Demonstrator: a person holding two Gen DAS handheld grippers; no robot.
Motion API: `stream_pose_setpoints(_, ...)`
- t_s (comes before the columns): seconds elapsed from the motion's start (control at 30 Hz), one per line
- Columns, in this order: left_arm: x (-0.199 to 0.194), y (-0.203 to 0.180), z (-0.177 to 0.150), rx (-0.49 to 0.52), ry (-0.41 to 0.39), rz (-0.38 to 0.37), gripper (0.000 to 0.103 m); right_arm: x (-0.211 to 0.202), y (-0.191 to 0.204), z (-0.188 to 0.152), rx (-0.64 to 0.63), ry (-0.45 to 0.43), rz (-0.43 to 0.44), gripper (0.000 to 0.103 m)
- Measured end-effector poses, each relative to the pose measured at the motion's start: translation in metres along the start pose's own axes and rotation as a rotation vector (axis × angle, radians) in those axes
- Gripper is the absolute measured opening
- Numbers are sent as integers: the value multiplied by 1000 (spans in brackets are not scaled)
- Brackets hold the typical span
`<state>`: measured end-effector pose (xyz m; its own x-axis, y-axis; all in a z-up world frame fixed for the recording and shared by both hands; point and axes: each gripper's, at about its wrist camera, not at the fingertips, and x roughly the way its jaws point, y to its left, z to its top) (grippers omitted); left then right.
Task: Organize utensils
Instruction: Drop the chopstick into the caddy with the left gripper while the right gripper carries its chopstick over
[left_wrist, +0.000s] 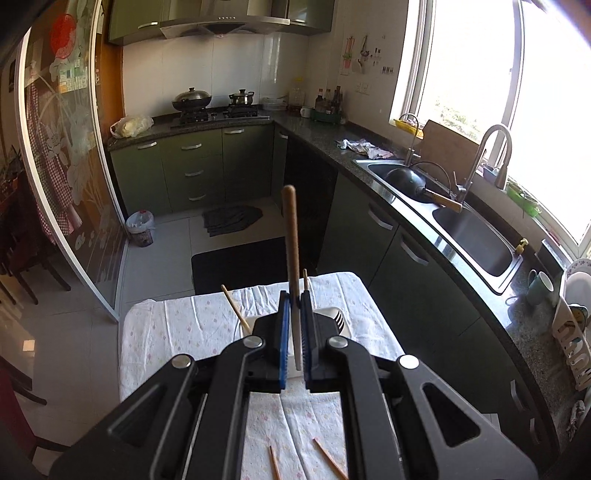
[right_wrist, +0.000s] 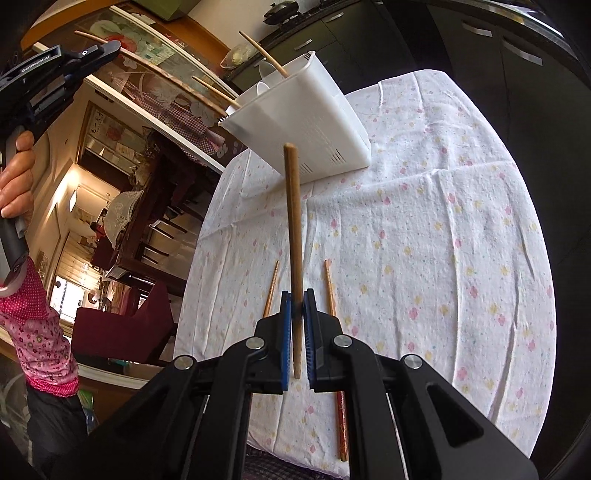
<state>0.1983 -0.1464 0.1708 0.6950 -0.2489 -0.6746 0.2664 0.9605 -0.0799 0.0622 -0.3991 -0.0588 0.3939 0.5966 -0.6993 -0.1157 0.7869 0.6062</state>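
Observation:
My left gripper (left_wrist: 294, 300) is shut on a wooden-handled utensil (left_wrist: 291, 236) with a white lower part, held upright above the white utensil holder (left_wrist: 332, 314). My right gripper (right_wrist: 297, 300) is shut on a wooden stick-like utensil (right_wrist: 293, 221), held above the cloth-covered table. The white utensil holder (right_wrist: 303, 122) stands at the far end of the table with several wooden utensils (right_wrist: 264, 53) sticking out. Two chopsticks (right_wrist: 330, 291) lie on the cloth beside the right gripper; they also show in the left wrist view (left_wrist: 328, 458). The left gripper (right_wrist: 66, 59) appears at upper left in the right wrist view.
The table has a white floral cloth (right_wrist: 424, 229). A kitchen counter with a double sink (left_wrist: 476, 236) runs along the right; a dish rack (left_wrist: 569, 332) stands at its near end. A dark floor mat (left_wrist: 240, 262) lies beyond the table. Dining chairs (right_wrist: 122, 332) stand left.

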Motion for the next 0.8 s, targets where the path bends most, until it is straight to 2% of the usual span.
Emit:
stream_pose_setpoints(0.23,34,7,9,-15,11,25,6,-3,0,3,0,-16,15,7)
stream_pose_setpoints(0.5,86,15,-24,-6,159,48,6,-21,12,22,-21,-71,18,7)
stream_pose_setpoints(0.67,118,21,-47,-8,249,51,10,-50,39,53,-75,-183,-6,7)
stream_pose_setpoints(0.8,124,26,-55,-39,265,18,24,-78,65,88,-121,-298,-39,7)
